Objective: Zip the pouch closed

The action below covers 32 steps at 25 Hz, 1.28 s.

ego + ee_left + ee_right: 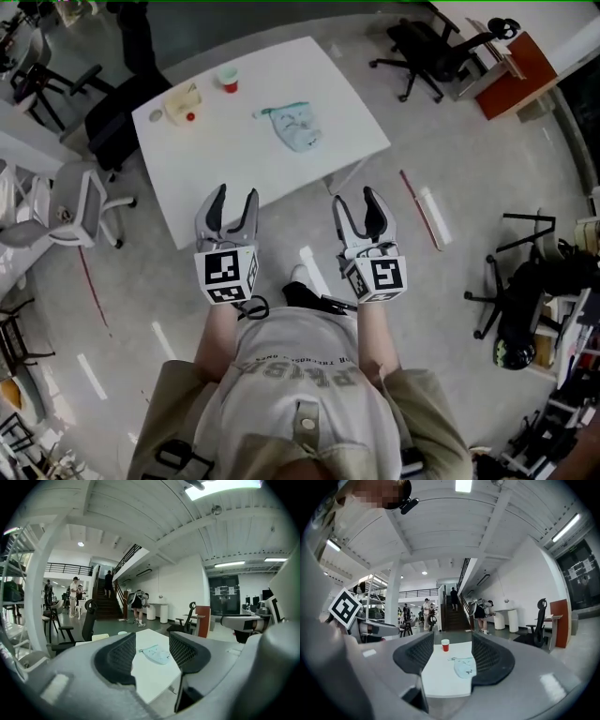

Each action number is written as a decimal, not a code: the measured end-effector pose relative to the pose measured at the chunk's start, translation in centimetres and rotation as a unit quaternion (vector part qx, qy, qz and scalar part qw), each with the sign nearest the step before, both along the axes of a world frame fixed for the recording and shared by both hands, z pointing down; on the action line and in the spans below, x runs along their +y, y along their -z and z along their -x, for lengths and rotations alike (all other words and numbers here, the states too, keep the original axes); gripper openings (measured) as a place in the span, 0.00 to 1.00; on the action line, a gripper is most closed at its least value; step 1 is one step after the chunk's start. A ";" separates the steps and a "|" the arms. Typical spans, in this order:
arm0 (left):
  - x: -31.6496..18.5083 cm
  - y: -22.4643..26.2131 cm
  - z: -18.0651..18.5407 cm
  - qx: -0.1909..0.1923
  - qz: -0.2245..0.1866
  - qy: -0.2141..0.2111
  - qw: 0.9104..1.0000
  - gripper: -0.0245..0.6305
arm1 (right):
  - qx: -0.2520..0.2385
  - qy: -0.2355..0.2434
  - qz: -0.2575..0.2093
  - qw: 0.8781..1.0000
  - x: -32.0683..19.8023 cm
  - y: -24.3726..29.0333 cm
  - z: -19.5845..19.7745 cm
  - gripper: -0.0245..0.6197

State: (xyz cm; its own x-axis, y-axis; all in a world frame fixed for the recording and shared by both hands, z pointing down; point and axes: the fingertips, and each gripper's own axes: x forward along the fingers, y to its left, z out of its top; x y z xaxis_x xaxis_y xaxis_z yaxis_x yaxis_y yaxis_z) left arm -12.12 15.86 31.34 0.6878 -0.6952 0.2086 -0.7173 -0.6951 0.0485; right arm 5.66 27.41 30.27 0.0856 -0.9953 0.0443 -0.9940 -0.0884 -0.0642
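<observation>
- Left gripper (235, 197): spread wide, nothing between the jaws, held in the air just short of the counter's near edge.
- Right gripper (355, 202): likewise spread and empty, level with the left one, hovering over the floor beside the counter's near corner.
- Pouch (300, 128): pale blue-green, lying flat on the counter (281, 178) toward its far right part, well apart from both grippers. Framed between the jaws in both gripper views. Too small here to tell how far the zip is open; a thin tab seems to stick out at its left end.
- Around it: bare white top on every side, so free to reach from the near edge.
- Further off: a red cup (229, 81) near the far edge, and a yellowish container (181, 103) with two small caps beside it at the far left corner. None of these near the pouch.
- Beyond the counter: office chairs and grey floor.
- Step in hand, judged from this: the approach only; zipping not yet begun.
- Next move, likely: reach forward over the counter, pin the fabric at the zip's closed end with one gripper, pinch the pull with the other. Calls for a fine, well-aimed pinch on a small tab and a steady hold, lest the light pouch slide along with the pull.
</observation>
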 end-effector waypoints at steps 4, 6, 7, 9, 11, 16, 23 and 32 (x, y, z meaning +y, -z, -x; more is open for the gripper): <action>-0.9 0.0 -2.5 -0.002 0.000 0.032 0.999 0.39 | 0.000 0.036 0.006 0.999 -1.9 -0.4 -3.0 0.39; -1.4 -0.2 -3.1 -0.006 0.003 0.042 0.999 0.39 | -0.003 0.046 0.008 0.999 -2.7 -0.7 -3.9 0.39; -1.7 -0.3 -3.2 -0.008 0.004 0.047 0.999 0.39 | -0.005 0.049 0.008 0.999 -3.1 -0.8 -4.3 0.39; -1.9 -0.6 -3.5 -0.014 0.005 0.056 0.998 0.39 | -0.010 0.055 0.006 0.998 -3.7 -1.1 -5.0 0.39; -1.9 -1.0 -3.8 -0.022 0.006 0.061 0.998 0.39 | -0.016 0.061 0.004 0.998 -4.1 -1.4 -5.7 0.39; -2.1 -0.8 -4.3 -0.035 0.002 0.064 0.997 0.39 | -0.022 0.064 0.000 0.998 -4.8 -1.6 -6.8 0.39; -3.1 -1.7 -4.8 -0.047 0.009 0.067 0.997 0.39 | -0.032 0.066 0.005 0.997 -6.1 -2.7 -8.0 0.39; -6.0 -4.5 -6.8 -0.053 0.034 0.057 0.996 0.39 | -0.036 0.068 0.023 0.997 -9.0 -4.7 -9.2 0.39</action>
State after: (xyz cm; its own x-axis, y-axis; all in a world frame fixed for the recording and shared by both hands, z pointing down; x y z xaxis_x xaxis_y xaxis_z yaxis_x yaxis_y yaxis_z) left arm -5.33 9.86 35.80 0.5769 -0.7490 0.3258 -0.7949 -0.6066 0.0132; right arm 14.86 18.44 34.92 -0.0560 -0.9942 0.0920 -0.9899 0.0433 -0.1348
